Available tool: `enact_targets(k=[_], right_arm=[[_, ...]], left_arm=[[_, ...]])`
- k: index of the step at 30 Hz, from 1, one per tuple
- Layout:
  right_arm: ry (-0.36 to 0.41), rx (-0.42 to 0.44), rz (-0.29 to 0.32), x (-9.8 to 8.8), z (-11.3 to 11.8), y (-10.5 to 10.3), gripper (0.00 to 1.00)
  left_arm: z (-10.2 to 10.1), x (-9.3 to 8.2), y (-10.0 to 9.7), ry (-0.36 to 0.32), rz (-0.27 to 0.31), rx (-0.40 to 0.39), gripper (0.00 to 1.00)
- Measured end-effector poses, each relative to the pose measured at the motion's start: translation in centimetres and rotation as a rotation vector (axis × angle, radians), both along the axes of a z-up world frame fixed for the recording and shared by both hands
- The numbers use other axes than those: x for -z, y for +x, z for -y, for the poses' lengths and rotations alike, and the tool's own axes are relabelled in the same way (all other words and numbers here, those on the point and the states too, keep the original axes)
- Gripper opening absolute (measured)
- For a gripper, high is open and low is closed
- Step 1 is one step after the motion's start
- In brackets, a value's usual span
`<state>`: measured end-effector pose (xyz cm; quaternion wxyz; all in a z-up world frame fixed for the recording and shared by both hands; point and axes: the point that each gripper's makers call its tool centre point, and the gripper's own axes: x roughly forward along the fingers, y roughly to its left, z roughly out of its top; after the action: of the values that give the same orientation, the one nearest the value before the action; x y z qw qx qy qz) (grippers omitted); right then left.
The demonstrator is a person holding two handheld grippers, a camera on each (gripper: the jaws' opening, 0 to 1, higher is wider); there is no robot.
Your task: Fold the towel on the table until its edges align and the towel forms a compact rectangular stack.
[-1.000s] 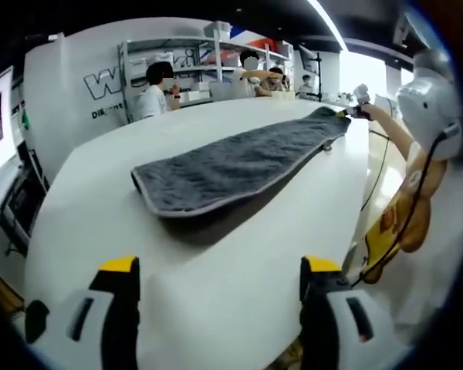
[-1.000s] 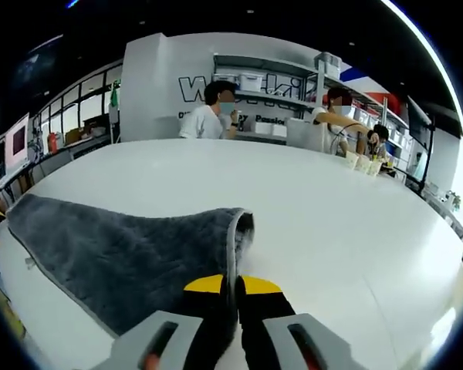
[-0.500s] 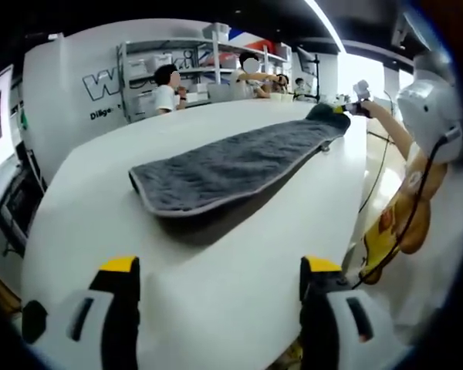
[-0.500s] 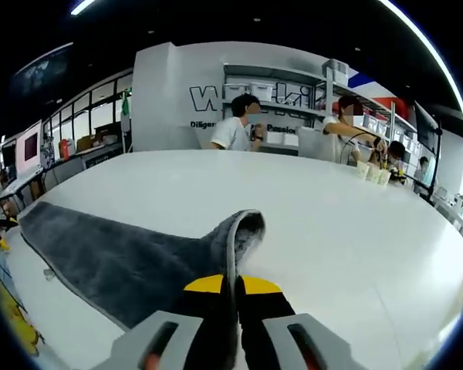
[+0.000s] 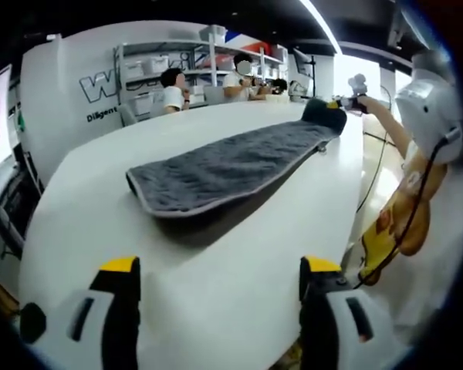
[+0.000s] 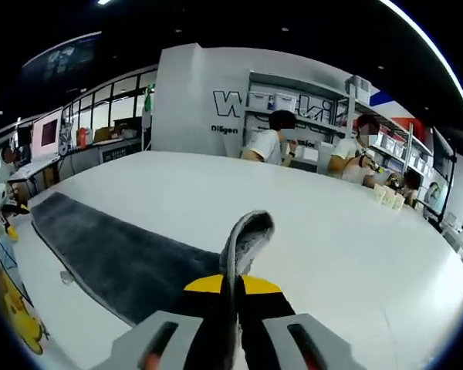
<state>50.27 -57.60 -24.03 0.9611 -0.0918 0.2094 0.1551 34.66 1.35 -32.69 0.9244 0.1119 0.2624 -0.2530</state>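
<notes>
White table (image 5: 77, 200): right gripper (image 6: 231, 287) jaws pinch the grey towel (image 6: 116, 258); left gripper (image 5: 216, 270) jaws gape wide.

We see the towel (image 5: 224, 166) as soft, matt grey cloth with a nubby pile and paler stitched edging. Beneath it, the table (image 5: 100, 193) looks smooth, white and faintly glossy.
</notes>
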Motion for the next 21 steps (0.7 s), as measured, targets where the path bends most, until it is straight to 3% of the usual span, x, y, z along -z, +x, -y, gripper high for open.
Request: enact_targets(k=[13, 21], right_arm=[[0.005, -0.067, 0.004, -0.5, -5.0, 0.5, 0.06], [0.055, -0.121, 0.008, -0.6, -8.6, 0.8, 0.06]], left_arm=[[-0.2, 0.2, 0.0, -0.019, 0.004, 0.035, 0.89], [-0.4, 0.3, 0.1, -0.029, 0.002, 0.059, 0.89]])
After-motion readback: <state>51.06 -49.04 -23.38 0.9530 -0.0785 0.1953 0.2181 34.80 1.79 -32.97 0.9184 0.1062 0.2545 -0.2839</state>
